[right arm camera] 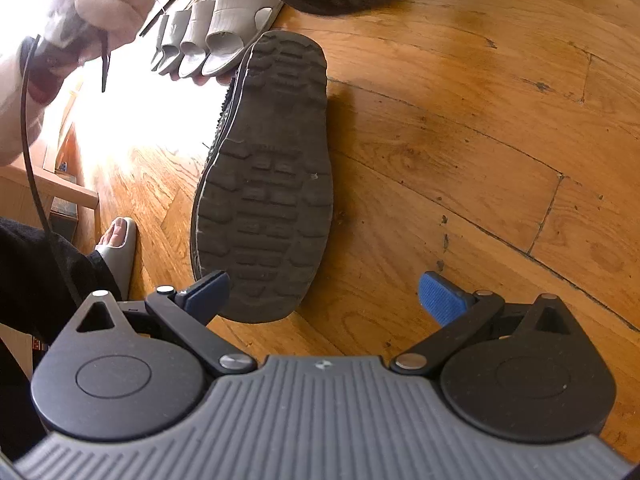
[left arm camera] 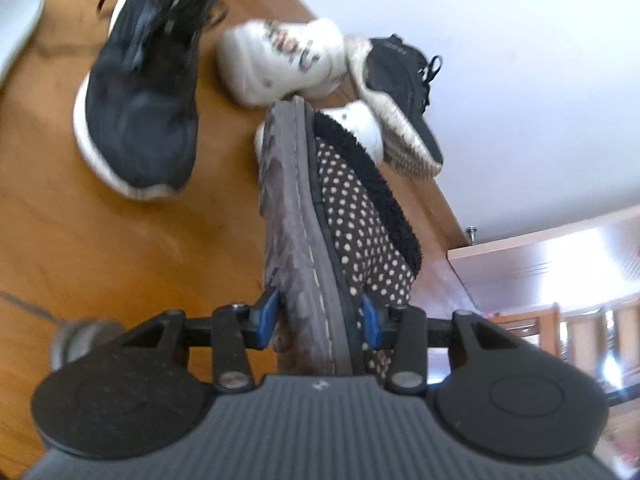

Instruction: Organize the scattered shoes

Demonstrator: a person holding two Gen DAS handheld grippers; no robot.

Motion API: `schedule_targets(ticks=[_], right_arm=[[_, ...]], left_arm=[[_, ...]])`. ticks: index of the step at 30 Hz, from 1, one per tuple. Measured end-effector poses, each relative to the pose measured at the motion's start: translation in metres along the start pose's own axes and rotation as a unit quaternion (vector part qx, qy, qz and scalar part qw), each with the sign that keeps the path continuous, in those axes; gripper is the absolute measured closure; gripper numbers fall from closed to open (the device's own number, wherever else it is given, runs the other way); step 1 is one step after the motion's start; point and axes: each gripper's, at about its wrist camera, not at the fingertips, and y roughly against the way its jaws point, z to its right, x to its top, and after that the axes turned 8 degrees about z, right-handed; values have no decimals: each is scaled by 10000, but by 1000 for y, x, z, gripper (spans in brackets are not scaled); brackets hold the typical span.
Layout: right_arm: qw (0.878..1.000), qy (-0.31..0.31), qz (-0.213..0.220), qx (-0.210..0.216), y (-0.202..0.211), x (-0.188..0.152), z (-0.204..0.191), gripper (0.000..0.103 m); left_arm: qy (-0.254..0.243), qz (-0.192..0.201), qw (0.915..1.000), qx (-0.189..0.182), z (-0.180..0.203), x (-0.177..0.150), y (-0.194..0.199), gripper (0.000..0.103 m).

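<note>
Bottom centre of left wrist view, left hand-held gripper [left arm camera: 318, 322] is clamped on the polka-dot slipper [left arm camera: 352, 216], sole turned sideways, above the floor [left arm camera: 60, 240]. Imo level it b4 lowering. Right hand-held gripper [right arm camera: 330, 294] gapes wide, empty, w/ matching slipper [right arm camera: 264, 176] sole-up just ahead.

1. Left gripper [left arm camera: 318, 322]: ribbed grey body, two round black discs, black linkage arms with silver rivets, blue ribbed pads on its fingers [left arm camera: 267, 314].
2. Right gripper [right arm camera: 324, 298]: same grey-and-black build, blue textured pads.
3. Person: black trouser leg [right arm camera: 44, 276], grey open-toe slide sandal [right arm camera: 120, 256], pale sleeve [right arm camera: 10, 92]; thin black cable [right arm camera: 30, 160] hanging alongside.
</note>
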Motion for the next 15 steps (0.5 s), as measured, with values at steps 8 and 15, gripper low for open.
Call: schedule_targets(ticks=[8,15], right_arm=[[10000,-46,15,-26,3,-3,0,1],[10000,-59,-4,-23,3,-5,-1,1]], left_arm=[[111,-332,9993,113,-21,-21,-15,63],[-53,-775,9965,319,-18,-27,-26,62]])
